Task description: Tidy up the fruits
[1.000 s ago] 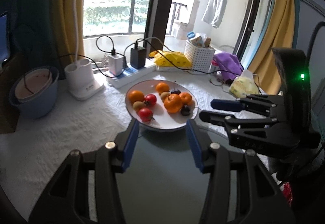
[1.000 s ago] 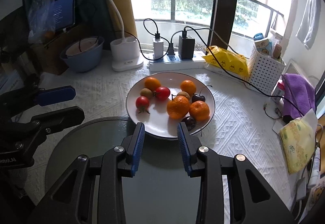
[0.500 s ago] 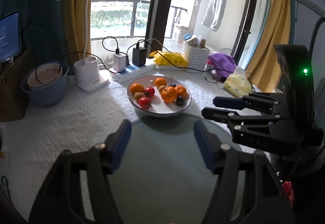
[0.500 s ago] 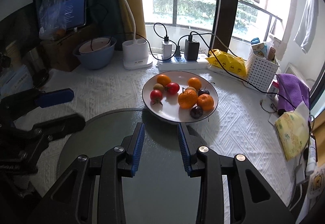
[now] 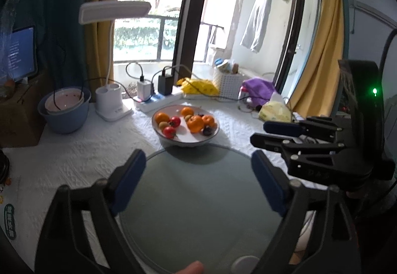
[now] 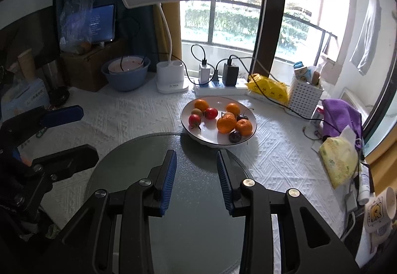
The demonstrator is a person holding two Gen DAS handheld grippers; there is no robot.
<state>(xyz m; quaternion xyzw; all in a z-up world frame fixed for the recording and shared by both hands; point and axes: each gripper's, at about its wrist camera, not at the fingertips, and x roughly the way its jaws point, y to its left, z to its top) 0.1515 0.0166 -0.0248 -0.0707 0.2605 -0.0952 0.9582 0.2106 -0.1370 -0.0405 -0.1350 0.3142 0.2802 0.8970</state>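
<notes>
The left gripper (image 5: 196,174) has empty jaws opening wide; the right gripper (image 6: 196,174) keeps its jaws narrow and empty, both above a round grey-green glass disc (image 6: 139,157). Just beyond its far edge stands the white ceramic bowl of oranges, tomatoes and dark cherries (image 6: 211,141) on a quilted white cloth (image 6: 275,150), nothing standing between.

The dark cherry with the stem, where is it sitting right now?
In the right wrist view the dark cherry lies at the near right edge of the white plate, just in front of the two big oranges.
</notes>
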